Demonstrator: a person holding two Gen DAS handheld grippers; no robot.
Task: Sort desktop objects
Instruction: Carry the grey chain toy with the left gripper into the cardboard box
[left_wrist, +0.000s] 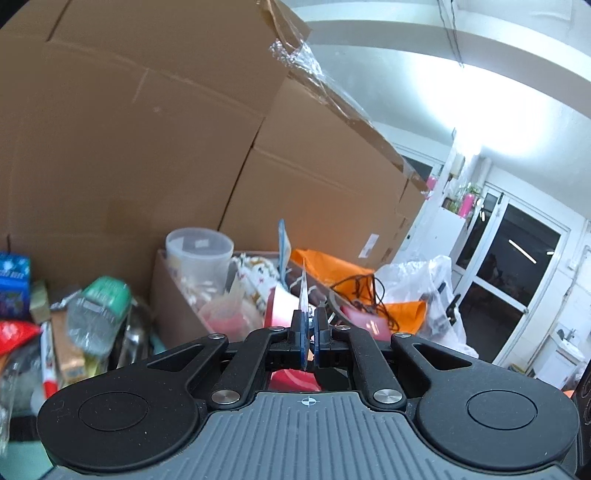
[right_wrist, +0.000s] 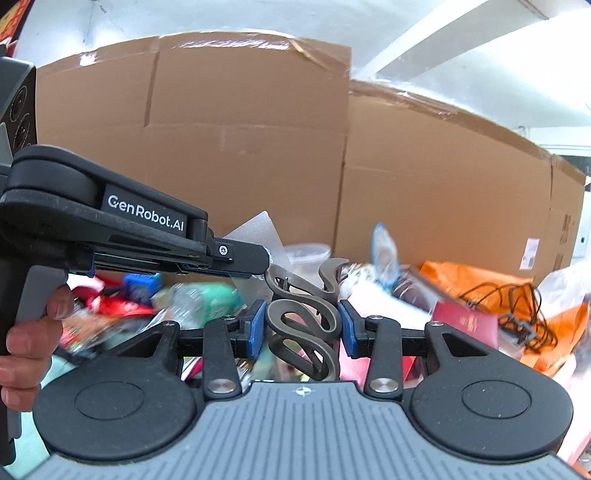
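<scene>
Clutter fills the lower part of both wrist views, backed by tall cardboard boxes (left_wrist: 147, 147). The left gripper (left_wrist: 309, 328) has its fingers clenched on a thin flat card (left_wrist: 303, 295), seen edge-on in the left wrist view and standing up between the pads; in the right wrist view the same card (right_wrist: 258, 229) shows as a pale silvery sheet sticking up past the tip of the left gripper (right_wrist: 264, 258). A hand (right_wrist: 26, 332) wraps that gripper's handle at the left edge of the right wrist view.

The right gripper (right_wrist: 302, 325) is grasping a grey metal wavy piece (right_wrist: 306, 321), a looping serpentine shape; its blue pads (right_wrist: 257, 325) press on the loops from both sides, and the upper curl of the piece rises above the fingers, close to the tip of the left gripper.

Beyond the left gripper lie an open low cardboard box (left_wrist: 173, 295) holding a translucent plastic tub (left_wrist: 199, 254), an orange bag (left_wrist: 332, 266), a tangled black cable (left_wrist: 365, 291) and a white plastic bag (left_wrist: 424, 280). To the left sit a clear bottle with a green cap end (left_wrist: 99, 310), a blue packet (left_wrist: 13, 284) and a red packet (left_wrist: 14, 332), all blurred. Glass doors (left_wrist: 517, 280) show at the far right
</scene>
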